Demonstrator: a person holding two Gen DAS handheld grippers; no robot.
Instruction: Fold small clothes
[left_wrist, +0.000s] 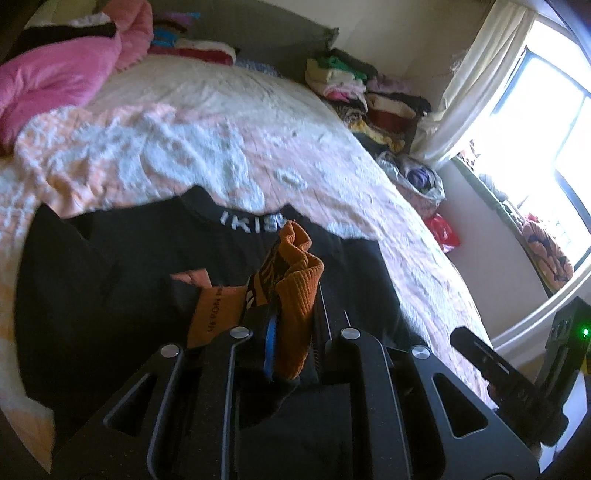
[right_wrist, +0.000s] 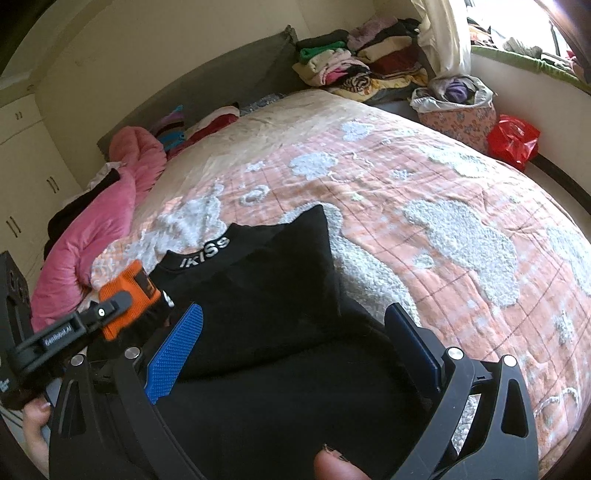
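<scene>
The orange sock (left_wrist: 291, 280) is sitting low in the frame's centre, over the black garment (right_wrist: 266, 295); your left gripper (left_wrist: 271, 332) is pinching it. Your right gripper (right_wrist: 295, 350) is spread, empty. Keep the cuff edges aligned while lowering.

So there's a black garment (right_wrist: 266, 295) with white "iKiSs" lettering on its band, lying rumpled on the bed, one corner poking up toward 12 o'clock. An orange ribbed sock (left_wrist: 295, 295) with black print sits bunched at its 9 o'clock edge.
</scene>
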